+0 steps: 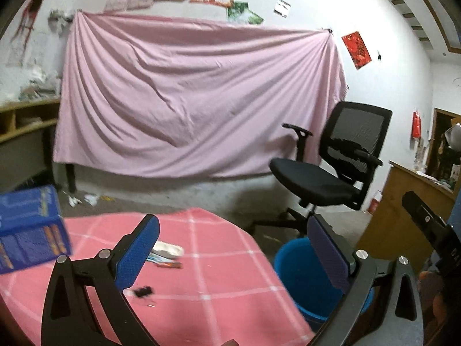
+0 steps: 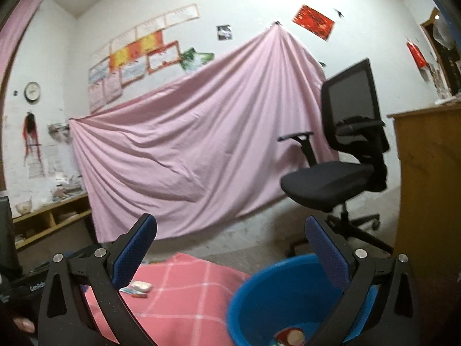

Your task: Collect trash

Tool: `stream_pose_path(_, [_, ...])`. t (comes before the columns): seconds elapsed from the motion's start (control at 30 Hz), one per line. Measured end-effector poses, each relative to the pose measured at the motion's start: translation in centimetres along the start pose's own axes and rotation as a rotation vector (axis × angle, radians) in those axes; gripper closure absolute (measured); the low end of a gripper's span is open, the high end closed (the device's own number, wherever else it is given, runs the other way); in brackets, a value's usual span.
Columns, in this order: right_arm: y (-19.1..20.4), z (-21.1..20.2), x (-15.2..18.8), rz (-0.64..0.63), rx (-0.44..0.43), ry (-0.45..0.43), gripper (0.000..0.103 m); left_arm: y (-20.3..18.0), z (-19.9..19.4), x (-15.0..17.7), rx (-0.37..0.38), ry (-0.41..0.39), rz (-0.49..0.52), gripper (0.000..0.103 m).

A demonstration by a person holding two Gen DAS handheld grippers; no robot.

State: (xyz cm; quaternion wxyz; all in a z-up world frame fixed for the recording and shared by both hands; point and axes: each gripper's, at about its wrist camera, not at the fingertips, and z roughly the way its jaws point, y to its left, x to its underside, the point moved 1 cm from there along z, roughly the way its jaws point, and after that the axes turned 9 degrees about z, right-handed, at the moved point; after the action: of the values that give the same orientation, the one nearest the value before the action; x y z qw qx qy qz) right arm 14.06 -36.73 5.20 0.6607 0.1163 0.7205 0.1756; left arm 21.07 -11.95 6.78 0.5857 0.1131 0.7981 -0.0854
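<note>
Currently both grippers hang with fingers spread wide and empty: the left gripper (image 1: 233,248) over a pink checked tablecloth (image 1: 224,282), the right gripper (image 2: 230,248) above a blue bucket (image 2: 259,288) beside the table that already holds some trash. Flattened wrappers (image 1: 167,255) and a small black scrap (image 1: 143,291) remain on the cloth. Approach the wrappers low, pinching an edge without snagging fabric.

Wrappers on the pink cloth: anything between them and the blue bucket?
Nothing. In the left wrist view only bare pink checked tablecloth lies between the wrappers and the blue bucket; the right wrist view shows the same.
</note>
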Motion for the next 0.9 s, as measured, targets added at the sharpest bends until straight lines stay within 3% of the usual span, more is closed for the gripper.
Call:
stream_pose_path(0.5, [6.9, 0.8, 2.3, -0.071, -0.168, -0.046, 0.0, 6.7, -6.2, 2.5, -0.193, -0.147, 0.023, 0.003])
stream_pose_path(0.73, [9.1, 0.9, 3.9, -0.139, -0.203, -0.029, 0.0, 9.5, -7.6, 4.6, -0.242, -0.14, 0.009, 0.003])
stream_pose_path(0.9, [10.3, 1.8, 5.4, -0.181, -0.206, 0.029, 0.0, 10.9, -7.9, 5.7, -0.253, -0.116, 0.002, 0.003])
